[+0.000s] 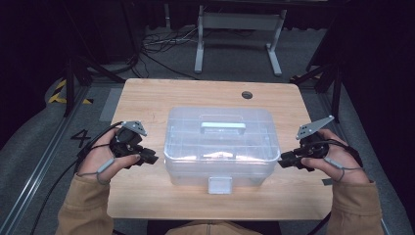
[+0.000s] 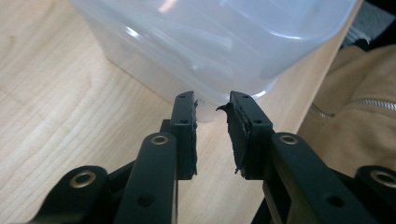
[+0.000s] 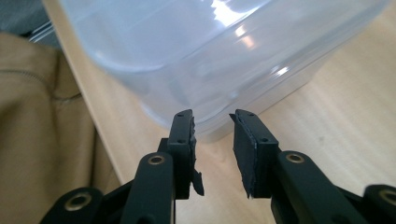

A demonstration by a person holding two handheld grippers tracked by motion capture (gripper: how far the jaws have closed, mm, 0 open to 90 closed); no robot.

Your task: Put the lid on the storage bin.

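1. A clear plastic box (image 1: 221,147) sat in the middle of the wooden desk (image 1: 147,98), its lid on and a pale handle (image 1: 223,128) lying flat on top.
2. A small latch (image 1: 219,185) hung at the front of the box, facing the person's side of the desk.
3. The left claw (image 1: 152,159) was just off the box's left end, near the front corner, pointing in at it and held low over the desk.
4. In the left gripper view that claw (image 2: 212,100) stood partly open, a narrow gap between its black pads (image 2: 187,135), nothing between them; the rounded lower corner of the box (image 2: 219,42) lay right ahead of the tips.
5. The right claw (image 1: 283,161) mirrored it at the box's right end, also low and pointing inward.
6. In the right gripper view the right claw (image 3: 212,116) was likewise partly open and empty, with the box's wall (image 3: 210,56) close in front of the tips; whether they touched it, I couldn't tell.
7. Both hands (image 1: 100,159) came up from the near edge in tan sleeves (image 1: 80,208), a cable (image 1: 58,181) trailing off the left gripper.
8. A small round hole (image 1: 247,94) showed in the desk behind the box.
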